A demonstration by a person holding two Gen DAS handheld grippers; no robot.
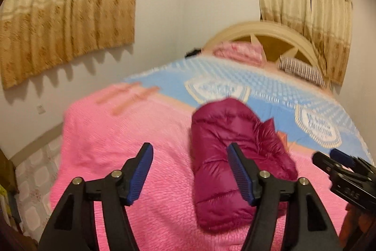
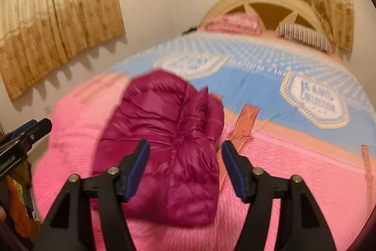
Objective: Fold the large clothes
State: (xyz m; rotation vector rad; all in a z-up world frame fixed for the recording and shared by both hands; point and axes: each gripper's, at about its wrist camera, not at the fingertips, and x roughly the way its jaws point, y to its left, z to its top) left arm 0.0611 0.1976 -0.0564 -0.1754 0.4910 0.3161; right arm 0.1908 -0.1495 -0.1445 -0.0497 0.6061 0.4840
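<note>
A maroon puffer jacket (image 1: 235,157) (image 2: 164,140) lies folded into a compact bundle on the pink bedspread (image 1: 112,140) (image 2: 293,180). My left gripper (image 1: 190,152) hangs above the bed to the bundle's left, jaws open, nothing between its blue pads. My right gripper (image 2: 185,149) hovers over the near part of the bundle, jaws open and clear of the fabric. In each wrist view the other gripper shows at the edge: the right one (image 1: 329,158) and the left one (image 2: 37,125).
A blue and white patterned blanket (image 1: 270,86) (image 2: 258,72) covers the far half of the bed. Pink folded bedding (image 1: 237,51) and a striped pillow (image 1: 303,69) lie by the cream headboard (image 1: 265,32). Beige curtains (image 1: 65,11) hang on the walls. Tiled floor (image 1: 33,175) shows at left.
</note>
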